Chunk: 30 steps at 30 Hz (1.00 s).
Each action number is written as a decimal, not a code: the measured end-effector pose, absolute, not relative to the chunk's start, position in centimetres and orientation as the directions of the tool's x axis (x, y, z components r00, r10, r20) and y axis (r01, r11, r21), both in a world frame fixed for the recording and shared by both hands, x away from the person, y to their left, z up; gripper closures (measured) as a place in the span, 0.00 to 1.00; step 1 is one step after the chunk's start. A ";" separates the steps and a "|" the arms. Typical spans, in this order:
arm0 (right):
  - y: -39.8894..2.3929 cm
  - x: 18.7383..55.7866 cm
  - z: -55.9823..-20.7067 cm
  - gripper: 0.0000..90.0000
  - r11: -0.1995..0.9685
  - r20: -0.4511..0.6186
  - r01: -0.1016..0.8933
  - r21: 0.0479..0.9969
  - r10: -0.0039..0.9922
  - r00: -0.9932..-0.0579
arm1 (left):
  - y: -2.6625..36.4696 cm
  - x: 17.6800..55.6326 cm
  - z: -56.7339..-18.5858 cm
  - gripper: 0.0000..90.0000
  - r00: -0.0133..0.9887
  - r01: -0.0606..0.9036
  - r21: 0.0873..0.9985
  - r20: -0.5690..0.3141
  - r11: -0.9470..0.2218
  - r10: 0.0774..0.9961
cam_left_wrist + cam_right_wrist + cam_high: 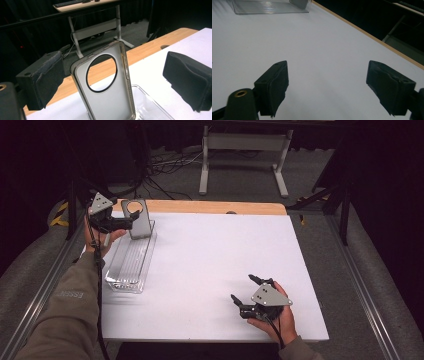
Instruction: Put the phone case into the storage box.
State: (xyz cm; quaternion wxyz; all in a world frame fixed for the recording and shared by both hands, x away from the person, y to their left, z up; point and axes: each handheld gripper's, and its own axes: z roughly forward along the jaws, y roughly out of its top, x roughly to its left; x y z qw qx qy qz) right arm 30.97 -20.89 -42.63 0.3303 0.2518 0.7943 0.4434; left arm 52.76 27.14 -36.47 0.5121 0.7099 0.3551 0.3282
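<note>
Right tool (246,292) nearest, jaws spread over bare white counter (210,270). Left tool (131,218) spread wide, grey phone case (105,85) upright between its pads, apparently untouched. Case stands in clear tray (129,265).

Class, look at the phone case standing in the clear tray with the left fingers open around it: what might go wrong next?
The phone case stands on end, leaning in the clear tray, so it may topple. The left gripper's open fingers flank it closely; pulling back could knock it. The tray sits near the table edge.
</note>
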 end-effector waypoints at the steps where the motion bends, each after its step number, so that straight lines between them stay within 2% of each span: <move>1: -20.9 31.0 -42.6 0.21 0.480 -0.303 0.106 0.871 0.694 -0.653 | 27.2 52.7 -36.4 0.05 0.533 0.165 0.961 0.103 -0.223 0.840; 30: -21.1 30.9 -42.3 0.21 0.473 -0.302 0.098 0.876 0.695 -0.653 | 25.8 48.4 -35.3 0.05 0.597 0.109 0.958 0.151 -0.266 0.788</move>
